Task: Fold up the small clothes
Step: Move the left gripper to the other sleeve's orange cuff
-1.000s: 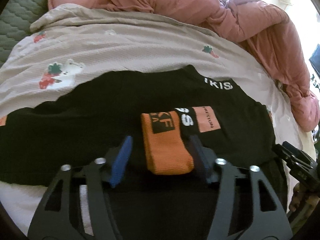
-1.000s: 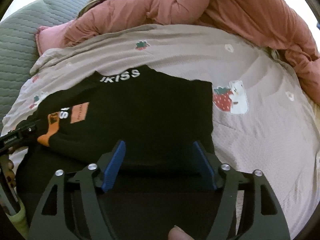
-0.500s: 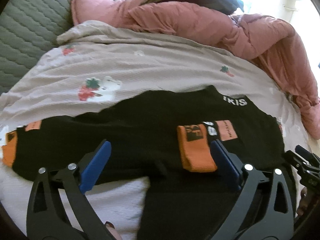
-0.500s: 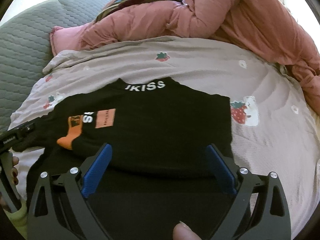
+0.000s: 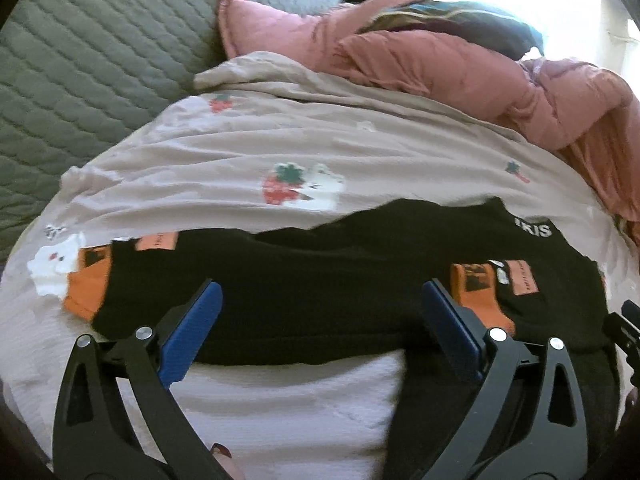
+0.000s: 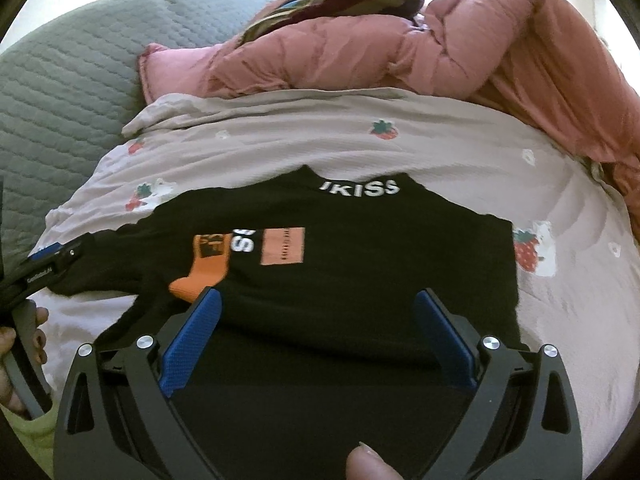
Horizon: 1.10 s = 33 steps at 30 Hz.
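A small black long-sleeved top (image 5: pixel 328 280) with white lettering and orange cuffs lies flat on the bed; it also shows in the right wrist view (image 6: pixel 360 264). One sleeve is folded across the body, its orange cuff (image 5: pixel 476 292) beside my left gripper's right finger; the cuff also shows in the right wrist view (image 6: pixel 204 268). The other orange cuff (image 5: pixel 88 284) lies spread out to the left. My left gripper (image 5: pixel 320 320) is open and empty over the top's near edge. My right gripper (image 6: pixel 320 328) is open and empty over the top's lower body.
The top lies on a beige bedsheet (image 5: pixel 280 140) printed with strawberries. A pink duvet (image 6: pixel 440 40) is bunched along the far and right sides. A grey quilted cover (image 5: pixel 80 60) rises at the left.
My left gripper opened wide, let go of the orange cuff on the top's body, and pulled back to the left. My right gripper opened wider and drew back a little.
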{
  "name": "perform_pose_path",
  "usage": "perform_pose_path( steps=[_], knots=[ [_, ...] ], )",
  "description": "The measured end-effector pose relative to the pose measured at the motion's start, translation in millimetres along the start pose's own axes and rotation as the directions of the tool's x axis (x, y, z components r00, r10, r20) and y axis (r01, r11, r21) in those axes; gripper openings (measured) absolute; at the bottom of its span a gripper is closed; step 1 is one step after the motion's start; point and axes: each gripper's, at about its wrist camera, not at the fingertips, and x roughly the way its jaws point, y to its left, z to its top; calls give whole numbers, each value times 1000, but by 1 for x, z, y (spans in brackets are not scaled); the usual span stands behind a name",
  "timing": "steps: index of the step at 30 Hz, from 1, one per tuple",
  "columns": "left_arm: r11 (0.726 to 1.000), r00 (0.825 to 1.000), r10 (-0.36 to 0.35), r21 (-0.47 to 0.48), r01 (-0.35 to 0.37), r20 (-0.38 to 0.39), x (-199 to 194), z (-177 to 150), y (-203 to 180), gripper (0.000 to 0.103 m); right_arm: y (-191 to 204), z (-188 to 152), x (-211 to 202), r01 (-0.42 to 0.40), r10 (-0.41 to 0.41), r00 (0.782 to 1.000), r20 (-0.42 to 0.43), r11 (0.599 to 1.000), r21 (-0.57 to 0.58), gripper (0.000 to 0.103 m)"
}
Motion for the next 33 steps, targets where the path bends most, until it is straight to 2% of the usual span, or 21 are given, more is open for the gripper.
perform_pose_path(
  steps=[6,16,20,25,33],
  knots=[
    [999,1000,28,-31,-28,7,-3,1,17,93,25,9,3,-22,22,1000,10,999,-42,97],
    [990,993,119,-74,-118,19,-4,4,41,93,62,16,17,-67,67,998,3,993,-96,97],
    [989,995,102,-108,-101,10,-4,4,53,93,73,18,23,-83,83,997,-6,990,-111,97],
    [976,987,158,-154,-156,4,-5,4,74,93,90,22,28,-110,110,994,-7,985,-136,97],
    [957,978,209,-200,-209,-20,0,1,95,93,120,30,38,-147,147,989,-14,971,-188,97]
  ],
)
